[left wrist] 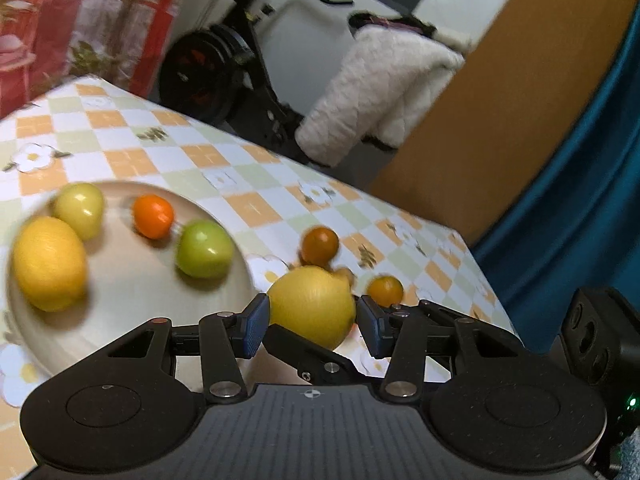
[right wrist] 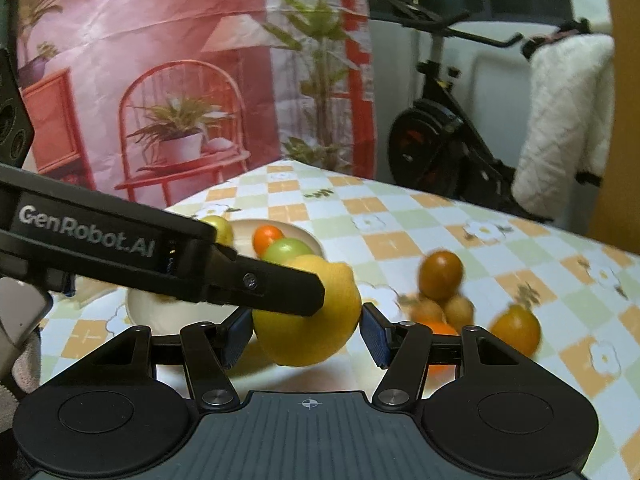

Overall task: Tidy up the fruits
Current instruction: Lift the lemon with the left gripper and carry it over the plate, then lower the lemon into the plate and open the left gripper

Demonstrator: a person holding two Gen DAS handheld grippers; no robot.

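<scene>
A yellow lemon (left wrist: 312,304) hangs just above the checked tablecloth, and both grippers are on it. My left gripper (left wrist: 312,324) has its blue pads pressed on the lemon's two sides. My right gripper (right wrist: 307,332) is shut on the same lemon (right wrist: 304,340), and one of its fingers (left wrist: 296,348) reaches in under the fruit. A left finger (right wrist: 280,286) crosses over the lemon in the right wrist view. To the left stands a beige plate (left wrist: 132,300) with a second lemon (left wrist: 50,264), a yellow-green fruit (left wrist: 80,210), an orange (left wrist: 153,216) and a green apple (left wrist: 204,254).
Loose brown-orange fruits (left wrist: 320,246) (left wrist: 385,290) lie on the cloth right of the plate, in a small heap (right wrist: 440,276) with one apart (right wrist: 516,330). The table's far edge (left wrist: 256,142) runs close behind. Beyond it stand an exercise bike (right wrist: 440,140) and a white quilted coat (left wrist: 380,92).
</scene>
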